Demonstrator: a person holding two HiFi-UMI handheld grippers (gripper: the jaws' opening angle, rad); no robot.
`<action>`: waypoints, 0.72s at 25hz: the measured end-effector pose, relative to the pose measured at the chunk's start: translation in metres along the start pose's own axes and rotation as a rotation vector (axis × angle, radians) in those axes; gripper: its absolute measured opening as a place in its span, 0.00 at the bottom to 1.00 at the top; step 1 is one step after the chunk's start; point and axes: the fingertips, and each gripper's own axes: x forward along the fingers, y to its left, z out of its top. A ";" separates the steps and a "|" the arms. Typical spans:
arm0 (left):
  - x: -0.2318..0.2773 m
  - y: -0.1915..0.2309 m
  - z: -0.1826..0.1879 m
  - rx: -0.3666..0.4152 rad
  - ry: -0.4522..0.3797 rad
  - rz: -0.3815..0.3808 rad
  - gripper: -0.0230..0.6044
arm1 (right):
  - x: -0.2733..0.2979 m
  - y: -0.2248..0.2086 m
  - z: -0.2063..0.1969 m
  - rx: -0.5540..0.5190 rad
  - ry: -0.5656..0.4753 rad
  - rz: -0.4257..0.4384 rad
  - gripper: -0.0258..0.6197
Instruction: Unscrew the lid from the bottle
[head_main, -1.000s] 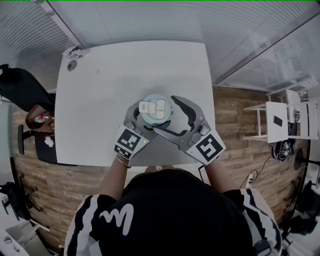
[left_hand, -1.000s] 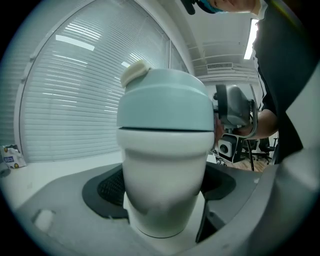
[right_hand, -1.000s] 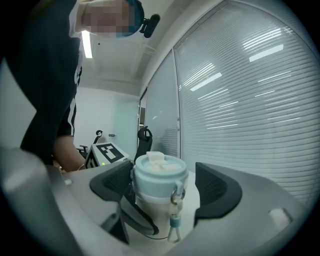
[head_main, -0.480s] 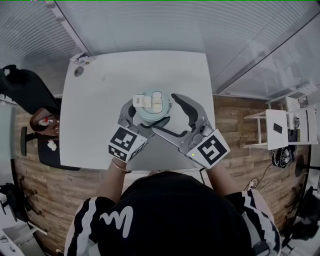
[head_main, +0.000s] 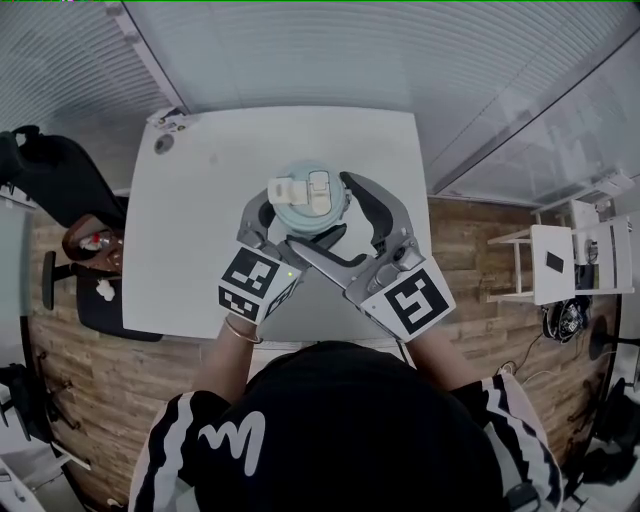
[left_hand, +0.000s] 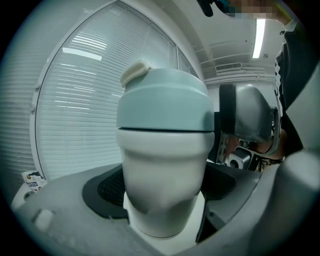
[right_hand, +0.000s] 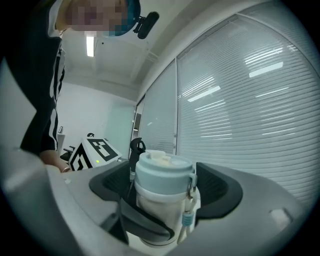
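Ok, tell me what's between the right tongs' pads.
The bottle stands there, its blue lid level with the right tongs' pads, a gap each side; one finger of the left tongs wraps the body below. The right gripper view shows it.

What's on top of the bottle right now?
A pale blue lid sits on the bottle, with a white flip cap on it. The lid covers the bottle's mouth, so what is inside cannot be seen.
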 end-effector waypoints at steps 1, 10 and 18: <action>0.000 0.000 0.002 -0.002 -0.003 0.003 0.71 | 0.001 -0.001 0.001 -0.001 0.003 -0.010 0.65; 0.004 -0.001 0.008 -0.013 -0.008 0.042 0.71 | 0.004 -0.008 0.001 -0.059 0.031 -0.047 0.65; 0.006 -0.004 0.012 -0.014 -0.012 0.044 0.71 | 0.010 -0.009 0.004 -0.057 0.019 -0.012 0.68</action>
